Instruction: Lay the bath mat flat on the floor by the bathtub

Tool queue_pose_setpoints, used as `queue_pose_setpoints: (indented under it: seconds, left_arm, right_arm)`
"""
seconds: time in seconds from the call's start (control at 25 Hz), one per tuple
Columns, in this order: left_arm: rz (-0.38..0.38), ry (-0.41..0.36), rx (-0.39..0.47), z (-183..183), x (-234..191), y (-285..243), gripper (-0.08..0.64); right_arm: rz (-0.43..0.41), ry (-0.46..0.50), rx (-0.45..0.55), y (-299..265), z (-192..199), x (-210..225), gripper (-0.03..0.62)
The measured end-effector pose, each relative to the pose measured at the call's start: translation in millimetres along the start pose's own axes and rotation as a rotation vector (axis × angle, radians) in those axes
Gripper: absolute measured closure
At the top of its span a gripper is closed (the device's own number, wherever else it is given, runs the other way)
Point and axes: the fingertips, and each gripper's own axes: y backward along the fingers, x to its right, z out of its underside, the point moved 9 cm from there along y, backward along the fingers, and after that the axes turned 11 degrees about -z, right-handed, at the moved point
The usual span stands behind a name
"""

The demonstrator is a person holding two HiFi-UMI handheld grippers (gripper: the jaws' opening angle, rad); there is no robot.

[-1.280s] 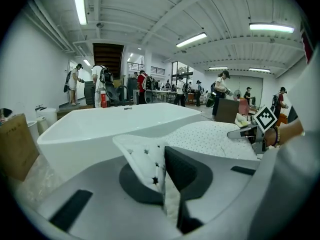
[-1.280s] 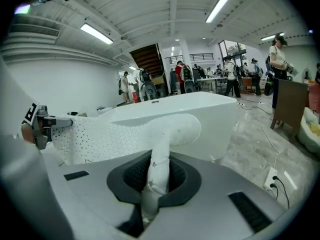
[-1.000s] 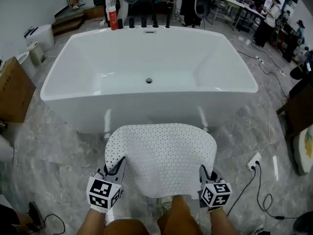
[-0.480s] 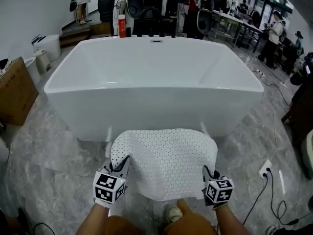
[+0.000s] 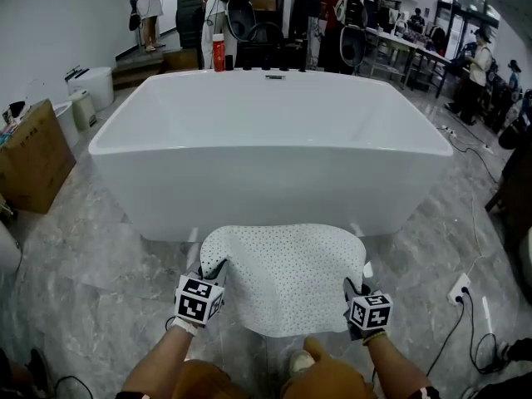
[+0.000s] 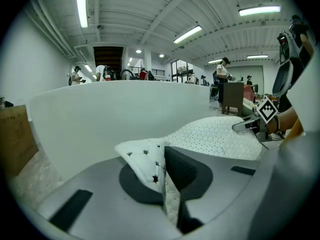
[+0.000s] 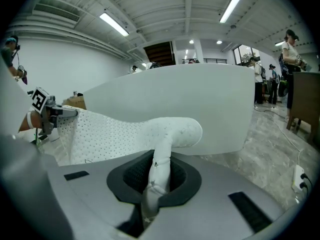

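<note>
A white perforated bath mat (image 5: 287,274) hangs stretched between my two grippers, above the marble floor in front of the white bathtub (image 5: 270,135). My left gripper (image 5: 211,278) is shut on the mat's left edge, which shows pinched between the jaws in the left gripper view (image 6: 159,166). My right gripper (image 5: 352,293) is shut on the mat's right edge, whose folded rim (image 7: 159,160) is clamped between the jaws. The mat's far edge curls over toward the tub, and its near edge sags over the person's knees.
A cardboard box (image 5: 29,155) stands at the left of the tub. A white power strip with black cables (image 5: 458,288) lies on the floor at the right. A red bottle (image 5: 218,53) stands on the tub's far rim. People and desks fill the background.
The head view has tilted up and the tub looks lower and nearer. Both grippers with the mat have come down and slightly closer to the body.
</note>
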Motion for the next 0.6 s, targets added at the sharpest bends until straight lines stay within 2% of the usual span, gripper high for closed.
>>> queue_pose_setpoints:
  seconds: [0.16,0.6]
  left_arm:
    - [-0.01,-0.033,-0.037,10,4,-26,0.534]
    - [-0.012,-0.032,-0.181,43,19,-98,0.534]
  right_arm:
    - [0.007,0.007,-0.023,-28,8,15,0.552]
    - [0.037,-0.029,-0.113,-87,48,65,0.552]
